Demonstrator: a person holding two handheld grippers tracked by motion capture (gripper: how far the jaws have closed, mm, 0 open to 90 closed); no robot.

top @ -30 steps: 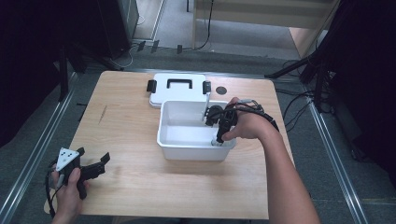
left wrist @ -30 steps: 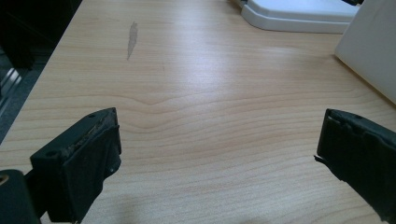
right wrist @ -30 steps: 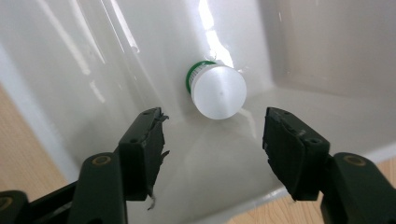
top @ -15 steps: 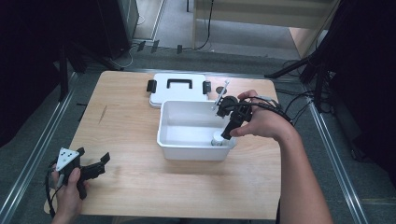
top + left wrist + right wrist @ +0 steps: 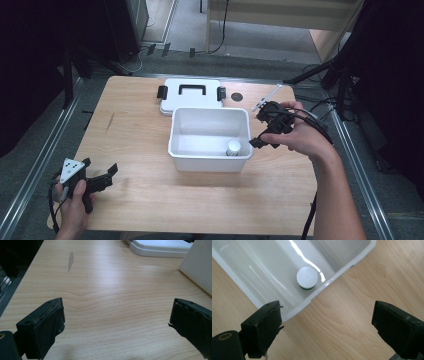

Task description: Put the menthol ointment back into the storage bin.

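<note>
1. Since the earlier frames, the right gripper point(image 5: 260, 131) has lifted out of the white bin point(image 5: 209, 155) and now sits above the table just beside the bin's right wall. A small jar point(image 5: 233, 148) has been left standing inside the bin. The left gripper point(image 5: 102, 178) has not changed place.
2. Right gripper: jaws wide apart, nothing between them. In the right gripper view they straddle the bin's corner rim and bare wood.
3. Left gripper: jaws wide apart and empty, held low over the table well to the left of the bin, toward the near edge. A grey three-cornered plate point(image 5: 71, 168) sits on top of it.
4. Bin: rectangular, glossy white plastic with rounded corners and a rolled rim; strong light streaks on its floor.
5. Jar: round with a flat matte white cap point(image 5: 307, 276) and a thin green band just under it. It stands upright in the bin's near right corner, close to the walls.
6. Lid point(image 5: 190, 96): flat white plastic with a black handle and two black side clips, lying just behind the bin.
7. Table point(image 5: 130, 130): pale wood-grain top with one dark smear left of the bin.
</note>
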